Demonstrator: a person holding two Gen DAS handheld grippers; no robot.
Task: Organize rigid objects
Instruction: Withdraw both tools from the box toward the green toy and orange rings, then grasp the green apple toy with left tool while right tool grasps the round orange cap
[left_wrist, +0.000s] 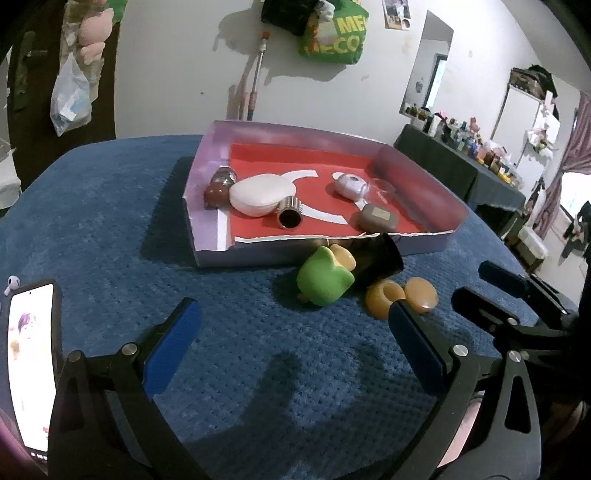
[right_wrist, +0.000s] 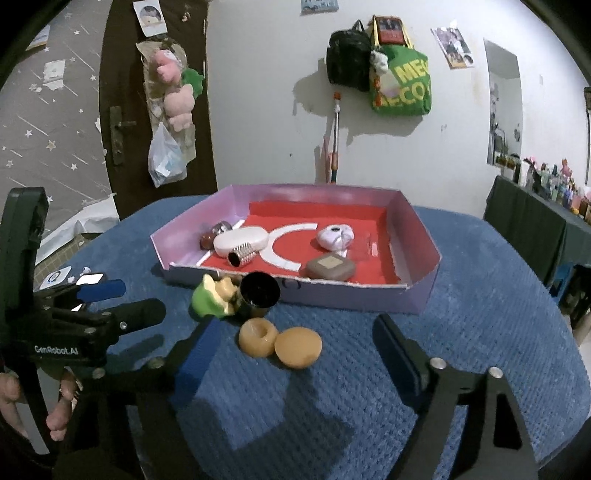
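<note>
Blue textured cloth covers the desk (right_wrist: 461, 332), and on it sits a shallow purple box (right_wrist: 417, 299) with a red lining, its near wall low and a bit torn. Inside the box, toward its left end, lie a white oval case (right_wrist: 241, 239), a ribbed silver tube (right_wrist: 242, 254) on its side touching the case, and a small brown-and-silver thing (left_wrist: 218, 186) tucked against the left wall; I can't quite tell what that one is. Further right in the box rest a pale lilac round gadget (right_wrist: 335, 236), a clear plastic piece (right_wrist: 367, 245) and a brown rounded case (right_wrist: 328, 267) near the front wall. Just outside the front wall, on the cloth, a green and cream toy (right_wrist: 214, 299) leans against a black cup (right_wrist: 258, 295) lying on its side, mouth facing the right wrist view. Near them lie two tan rounds side by side and touching: a ring with a hole (right_wrist: 257, 336) and a solid disc (right_wrist: 297, 347). The right tongs (right_wrist: 295, 354) hang low over the cloth with their blue pads spread wide, the two tan pieces sitting between the tips but not gripped. The left tongs (left_wrist: 295, 325) are likewise spread apart and hold nothing, hovering short of the green toy. At the left edge of the desk a phone (left_wrist: 31, 362) lies with its screen lit, an earbud (left_wrist: 13, 282) beside it.
</note>
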